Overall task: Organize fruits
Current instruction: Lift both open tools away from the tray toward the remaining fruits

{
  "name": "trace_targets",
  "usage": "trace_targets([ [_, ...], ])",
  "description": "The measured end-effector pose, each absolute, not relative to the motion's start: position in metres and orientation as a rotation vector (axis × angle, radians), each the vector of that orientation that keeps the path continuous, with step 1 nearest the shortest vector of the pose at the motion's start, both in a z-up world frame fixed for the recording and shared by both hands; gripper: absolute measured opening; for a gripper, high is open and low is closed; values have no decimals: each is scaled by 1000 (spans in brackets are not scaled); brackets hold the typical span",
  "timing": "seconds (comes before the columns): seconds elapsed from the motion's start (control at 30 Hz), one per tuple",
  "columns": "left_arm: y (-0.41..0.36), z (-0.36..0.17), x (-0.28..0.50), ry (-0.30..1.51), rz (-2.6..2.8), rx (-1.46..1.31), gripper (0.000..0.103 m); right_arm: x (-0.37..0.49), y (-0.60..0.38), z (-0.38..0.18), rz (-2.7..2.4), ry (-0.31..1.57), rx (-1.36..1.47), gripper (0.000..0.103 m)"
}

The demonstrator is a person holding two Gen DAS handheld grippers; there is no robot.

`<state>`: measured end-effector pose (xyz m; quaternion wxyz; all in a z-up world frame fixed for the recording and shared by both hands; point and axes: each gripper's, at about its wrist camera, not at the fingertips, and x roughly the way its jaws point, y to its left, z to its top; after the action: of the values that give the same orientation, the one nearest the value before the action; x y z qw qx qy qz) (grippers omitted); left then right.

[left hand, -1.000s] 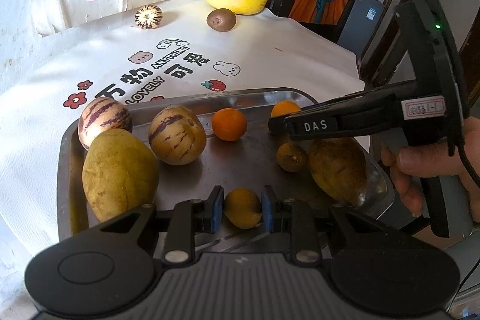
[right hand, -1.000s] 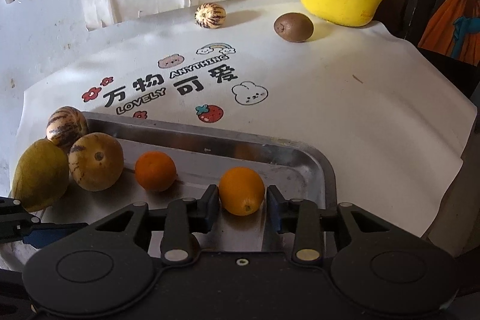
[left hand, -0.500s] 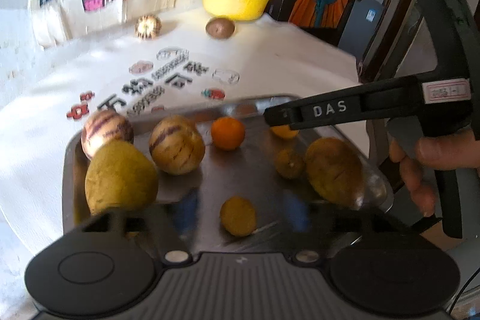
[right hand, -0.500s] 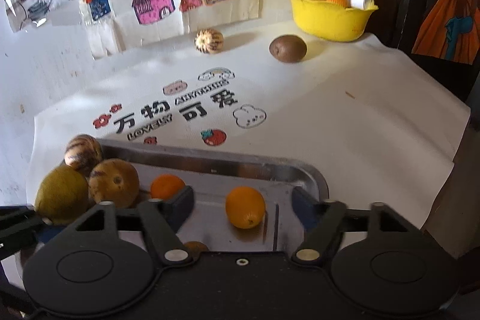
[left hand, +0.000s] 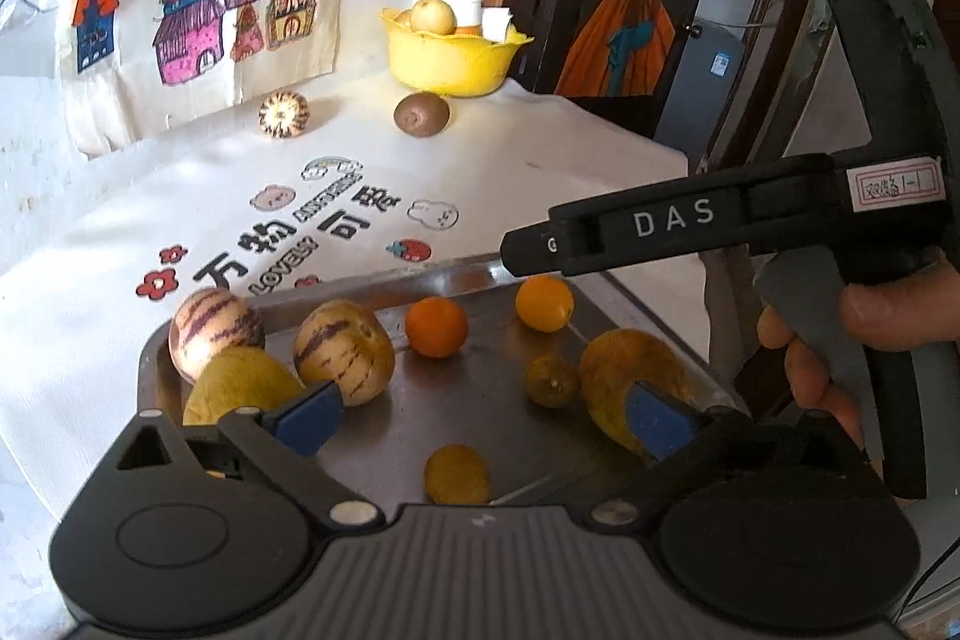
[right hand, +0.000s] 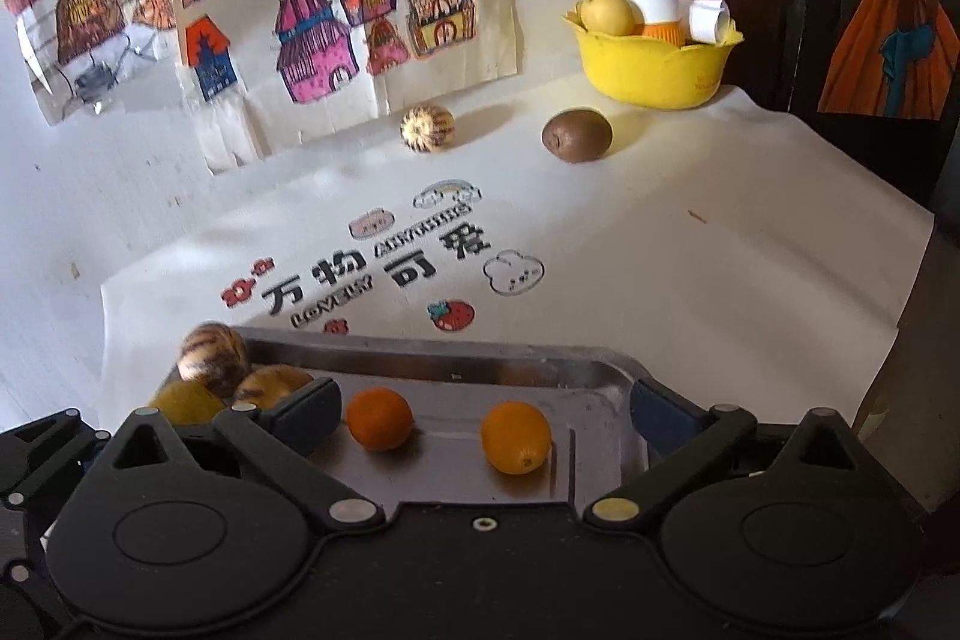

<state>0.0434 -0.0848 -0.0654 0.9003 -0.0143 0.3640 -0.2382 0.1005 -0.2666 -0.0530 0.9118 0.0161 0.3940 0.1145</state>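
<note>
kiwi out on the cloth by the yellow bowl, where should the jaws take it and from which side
Grip the kiwi across its short middle, coming down from above and the near side. It lies on its side on the cloth with its long axis running left to right, so the front and back flanks are the narrow span. The yellow bowl sits close behind on the right, so avoid approaching from there.

Assorted fruits (left hand: 436, 326) loose on metal tray (left hand: 384, 301).

Left gripper (left hand: 480, 415) jaws opening, small yellow fruit (left hand: 456, 473) released onto tray (left hand: 420, 280). Right gripper (right hand: 483, 415) jaws opening, orange-yellow fruit (right hand: 516, 437) freed.
</note>
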Motion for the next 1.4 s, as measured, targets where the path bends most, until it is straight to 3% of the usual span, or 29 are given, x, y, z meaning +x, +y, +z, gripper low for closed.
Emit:
trace_targets([
  [0.67,-51,2,120,630,-347,-79,103,115,-284,8,211,667,56,102],
  [1.4,-63,-5,235,606,-292,-12,103,203,-286,11,214,661,10,102],
])
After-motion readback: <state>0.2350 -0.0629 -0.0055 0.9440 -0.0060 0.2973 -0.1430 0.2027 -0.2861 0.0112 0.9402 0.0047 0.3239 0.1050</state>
